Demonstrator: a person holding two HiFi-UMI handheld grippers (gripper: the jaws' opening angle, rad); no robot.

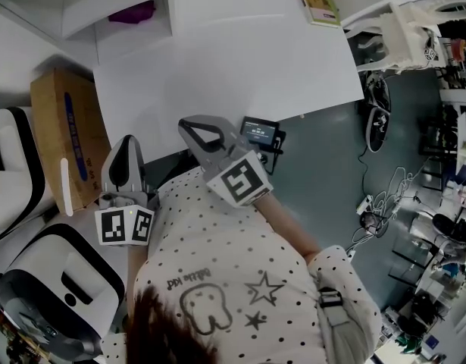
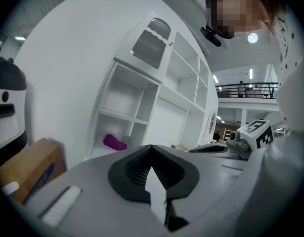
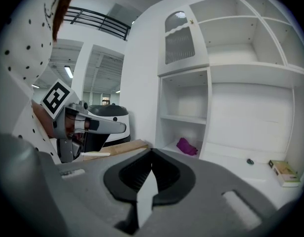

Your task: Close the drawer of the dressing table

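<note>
- Drawer is what we are taking for the low white front with a small dark knob. It is sitting along the far edge of the tabletop, under the tall blank panel and just right of the open compartment that is holding a purple thing.
- We are not able to tell surely from these views how far it is standing out. It seems to project a little from the back wall.
- We are judging that its long axis is running left to right along that far edge, with the front and knob facing toward us. If so, it should slide away from us.
- We are holding the left gripper with its jaws clenched together and nothing between them.
- We are holding the right gripper the same way, pressed shut and empty.
- Both tongs are hanging close to our body, off the near edge of the tabletop and well apart from the drawer.
- We are therefore judging that we are only at the start, and the reach is not yet made.
- We are thinking that the next move calls for one closed gripper to travel across the tabletop to the drawer front. It should arrive beside the knob and then push straight toward the back.
- We are expecting that the push must stay square to the front, or the drawer may skew and jam.
- We are also noting a book lying at the far right corner, outside this path.
</note>
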